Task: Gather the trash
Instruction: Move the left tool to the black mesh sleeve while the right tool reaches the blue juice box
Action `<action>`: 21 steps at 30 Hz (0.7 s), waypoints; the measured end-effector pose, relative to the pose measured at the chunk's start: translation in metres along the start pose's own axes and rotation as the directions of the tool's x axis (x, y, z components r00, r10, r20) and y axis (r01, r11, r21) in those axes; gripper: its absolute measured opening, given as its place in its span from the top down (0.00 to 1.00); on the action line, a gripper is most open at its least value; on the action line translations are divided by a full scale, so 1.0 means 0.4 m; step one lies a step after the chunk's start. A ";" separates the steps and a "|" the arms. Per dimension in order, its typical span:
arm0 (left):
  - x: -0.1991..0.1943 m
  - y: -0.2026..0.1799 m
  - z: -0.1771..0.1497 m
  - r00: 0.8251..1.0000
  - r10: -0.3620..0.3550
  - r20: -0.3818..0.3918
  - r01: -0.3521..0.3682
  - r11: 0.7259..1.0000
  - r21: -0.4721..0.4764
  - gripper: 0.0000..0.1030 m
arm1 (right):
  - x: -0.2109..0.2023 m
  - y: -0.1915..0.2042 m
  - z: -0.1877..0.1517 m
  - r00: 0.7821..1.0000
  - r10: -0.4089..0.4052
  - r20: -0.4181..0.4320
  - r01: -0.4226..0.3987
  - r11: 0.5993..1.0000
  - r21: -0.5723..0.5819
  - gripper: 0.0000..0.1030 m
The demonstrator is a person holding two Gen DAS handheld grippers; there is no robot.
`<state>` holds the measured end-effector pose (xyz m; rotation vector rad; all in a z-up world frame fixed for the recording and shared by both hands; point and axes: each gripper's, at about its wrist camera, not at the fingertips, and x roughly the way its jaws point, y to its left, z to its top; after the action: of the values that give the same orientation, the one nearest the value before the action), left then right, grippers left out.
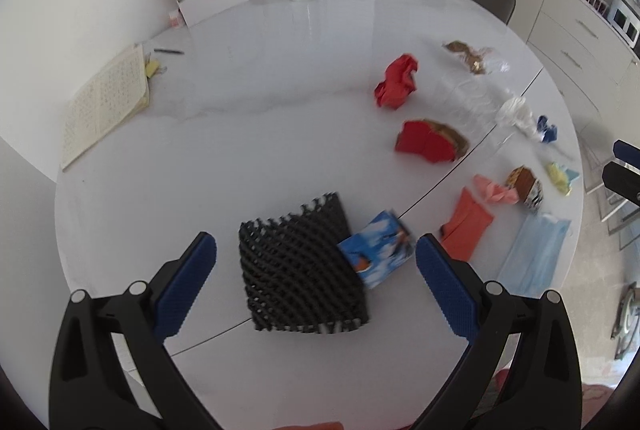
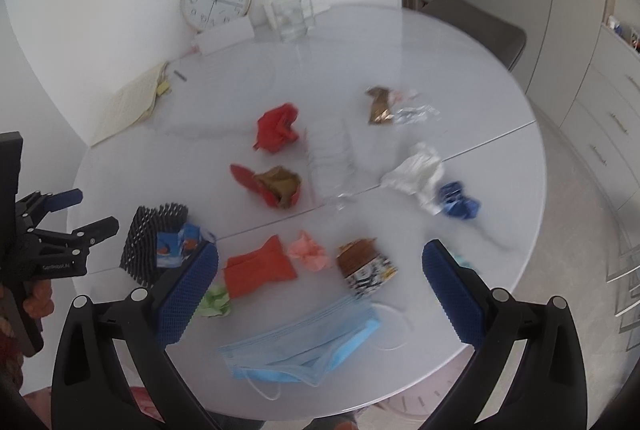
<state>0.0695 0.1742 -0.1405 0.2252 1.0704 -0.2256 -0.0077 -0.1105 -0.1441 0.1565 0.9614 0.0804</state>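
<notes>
**Light, crushable litter and a mesh basket to take it**

My left gripper (image 1: 316,258) hangs with its jaws spread wide above the black mesh basket (image 1: 300,270), which lies tipped over at the near left of the white table (image 1: 260,102). A blue printed carton (image 1: 378,252) sticks out of its mouth. My right gripper (image 2: 320,270) is also wide apart and empty, poised over the near right of the table where most of the trash lies.

Almost all of it looks weightless and soft. The blue face mask (image 2: 304,346) nearest me is limp cloth; I judge that pinching the pleated middle will lift it better than chasing the thin ear loops. The orange paper pouch (image 2: 256,268) lies flat, so I would take it by its raised, flared end. The pink tissue wad (image 2: 308,250) and the crumpled red paper (image 2: 276,128) farther off should squash readily and hold in any pinch. The patterned little box (image 2: 364,264) looks stiffer; I would close across its narrow sides. The clear plastic tray (image 2: 330,160) seems slick and springy and may pop out of a hard squeeze, so its rim is the safer hold. The mesh basket looks rigid yet light and may slide when things are pushed in.
</notes>
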 end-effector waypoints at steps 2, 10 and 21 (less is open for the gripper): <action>0.036 0.033 -0.009 1.000 -0.007 -0.026 0.007 1.000 0.010 0.07 | 0.034 0.024 -0.003 0.999 0.024 -0.035 -0.024 1.000 0.002 0.02; 0.152 0.111 -0.022 0.986 -0.127 -0.109 0.124 0.992 -0.031 0.07 | 0.122 0.135 0.007 0.993 0.059 -0.107 -0.064 0.997 -0.051 0.02; 0.240 0.106 0.002 0.955 -0.239 -0.175 0.235 0.971 -0.044 0.07 | 0.166 0.168 0.051 0.994 0.025 -0.106 -0.028 0.999 -0.027 0.02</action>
<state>0.1267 0.2075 -0.2221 0.0966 1.2789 -0.4147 0.0468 -0.0373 -0.1751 0.1401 1.0634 0.1277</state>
